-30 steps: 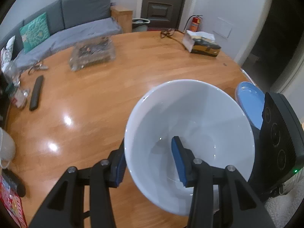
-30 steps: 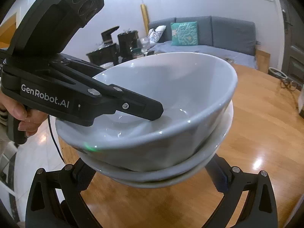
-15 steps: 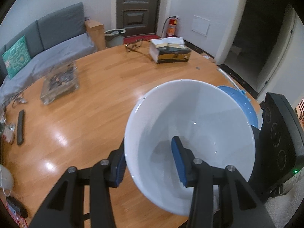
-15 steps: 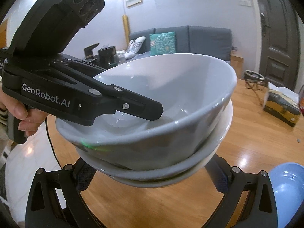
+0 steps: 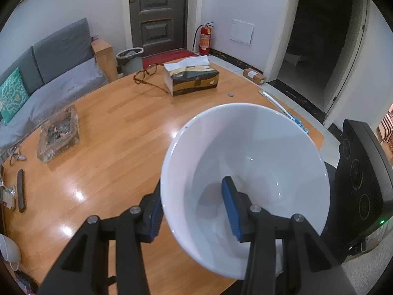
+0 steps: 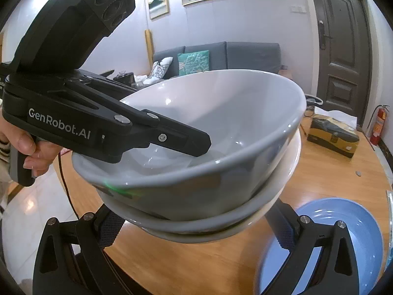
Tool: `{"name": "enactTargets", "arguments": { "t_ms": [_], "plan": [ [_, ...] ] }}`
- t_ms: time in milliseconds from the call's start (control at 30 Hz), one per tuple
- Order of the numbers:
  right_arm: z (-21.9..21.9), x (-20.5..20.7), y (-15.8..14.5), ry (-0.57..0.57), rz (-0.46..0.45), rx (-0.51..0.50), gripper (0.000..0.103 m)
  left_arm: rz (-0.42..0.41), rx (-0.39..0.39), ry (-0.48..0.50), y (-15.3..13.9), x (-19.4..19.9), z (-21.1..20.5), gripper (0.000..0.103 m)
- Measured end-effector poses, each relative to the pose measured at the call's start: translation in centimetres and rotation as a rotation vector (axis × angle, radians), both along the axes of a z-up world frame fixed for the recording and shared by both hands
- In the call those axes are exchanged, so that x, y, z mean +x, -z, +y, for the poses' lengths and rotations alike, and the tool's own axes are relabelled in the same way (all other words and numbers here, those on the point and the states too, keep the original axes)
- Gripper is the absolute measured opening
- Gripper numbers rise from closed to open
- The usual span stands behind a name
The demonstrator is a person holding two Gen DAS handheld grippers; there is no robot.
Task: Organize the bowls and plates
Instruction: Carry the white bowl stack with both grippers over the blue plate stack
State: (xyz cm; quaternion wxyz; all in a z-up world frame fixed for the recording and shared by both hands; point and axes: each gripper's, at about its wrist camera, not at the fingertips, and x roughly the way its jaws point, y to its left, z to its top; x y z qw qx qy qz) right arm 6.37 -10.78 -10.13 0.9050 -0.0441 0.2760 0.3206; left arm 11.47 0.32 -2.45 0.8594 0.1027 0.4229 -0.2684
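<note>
Bowls: 2 white bowls are nested and held above the wooden table. Left gripper clamps the upper bowl's rim, 1 pad inside, 1 outside. Right gripper brackets the lower bowl's base; contact cannot be confirmed; blue plate lies near the table edge.

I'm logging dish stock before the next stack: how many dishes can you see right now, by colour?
White bowls: 2, the upper white bowl nested in the lower white bowl, both carried above the table
Blue plates: 1, the blue plate lying on the wooden table
Total: 3
</note>
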Motion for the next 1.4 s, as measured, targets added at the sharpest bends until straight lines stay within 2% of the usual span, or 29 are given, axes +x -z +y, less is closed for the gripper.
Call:
{"name": "enactTargets", "arguments": {
  "t_ms": [433,1133,1400],
  "plan": [
    [-4.9,-1.6,-0.5,0.028,-0.016,0.02,0.099,-0.015,0.021,0.035,-1.1,-0.6,-4.2,0.041],
    [-12.4,-2.8,1.2,0.116,-0.026,0.048,0.099,0.01,0.032,0.107,-0.1,0.8,-13.3,0.041],
    [-14.3,-3.2,1.8,0.137,-0.013,0.05,0.099,0.031,0.027,0.119,0.8,1.2,-15.3,0.041]
  ]
}}
